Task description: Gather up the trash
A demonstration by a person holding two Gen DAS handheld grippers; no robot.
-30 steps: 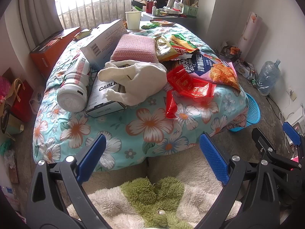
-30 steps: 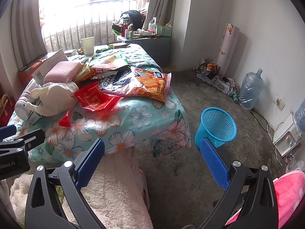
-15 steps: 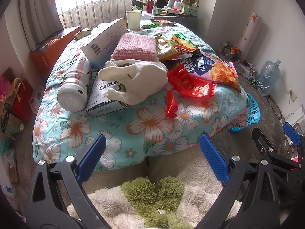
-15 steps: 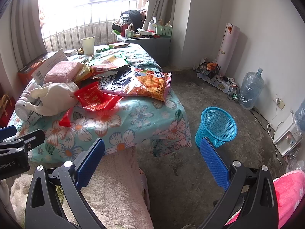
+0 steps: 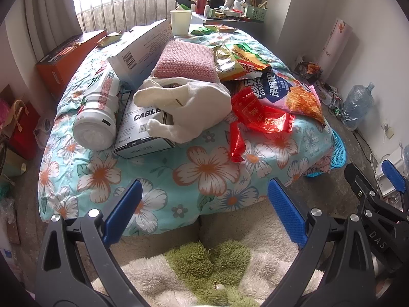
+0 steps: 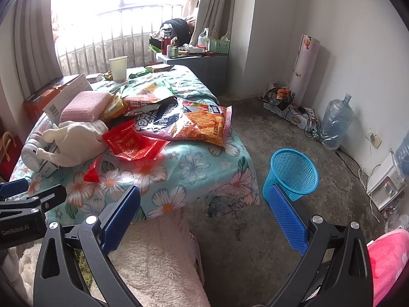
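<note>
Wrappers litter a table under a floral cloth [image 5: 204, 171]: red foil wrappers [image 5: 260, 115] [image 6: 130, 143], a large blue and orange snack bag [image 5: 288, 92] [image 6: 194, 122], and yellow-green packets [image 5: 235, 61] behind. A blue mesh bin [image 6: 294, 171] stands on the floor right of the table, half hidden by the cloth in the left wrist view [image 5: 337, 153]. My left gripper [image 5: 204, 212] hangs open, short of the table's near edge. My right gripper [image 6: 204, 215] is open too, low between table corner and bin, holding nothing.
On the table also lie a white bottle [image 5: 97, 112], a "CABLE" box [image 5: 143, 130], a cream cloth bag [image 5: 189, 107], a pink pad [image 5: 186, 61], a long white box [image 5: 140, 51] and a paper cup [image 5: 181, 21]. A fluffy rug [image 5: 204, 268] lies below. A water jug [image 6: 334, 122] and cables line the right wall.
</note>
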